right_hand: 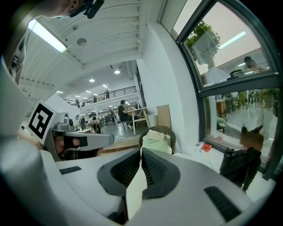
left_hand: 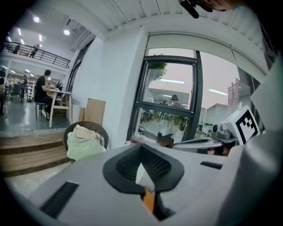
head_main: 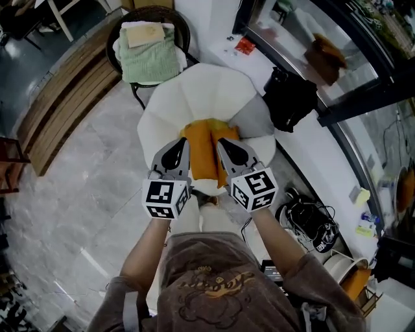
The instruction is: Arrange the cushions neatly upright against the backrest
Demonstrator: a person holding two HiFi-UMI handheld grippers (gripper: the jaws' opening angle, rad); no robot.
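An orange cushion (head_main: 203,153) hangs over the seat of a white round armchair (head_main: 194,91) with a petal-shaped backrest. My left gripper (head_main: 182,142) is shut on the cushion's left edge and my right gripper (head_main: 222,142) on its right edge. In the left gripper view the left gripper (left_hand: 141,152) has its jaws together, with a sliver of the orange cushion (left_hand: 148,199) pinched low between them. The right gripper (right_hand: 141,154) is shut on a pale fold of fabric (right_hand: 134,190), the cushion's edge. A grey cushion (head_main: 255,118) lies on the chair's right side.
Behind the armchair stands a wicker chair (head_main: 153,16) piled with green towels (head_main: 150,57). A black bag (head_main: 290,97) sits on the white window ledge (head_main: 259,61) to the right. Wooden steps (head_main: 65,97) run along the left. Cables and headphones (head_main: 311,224) lie on the floor at right.
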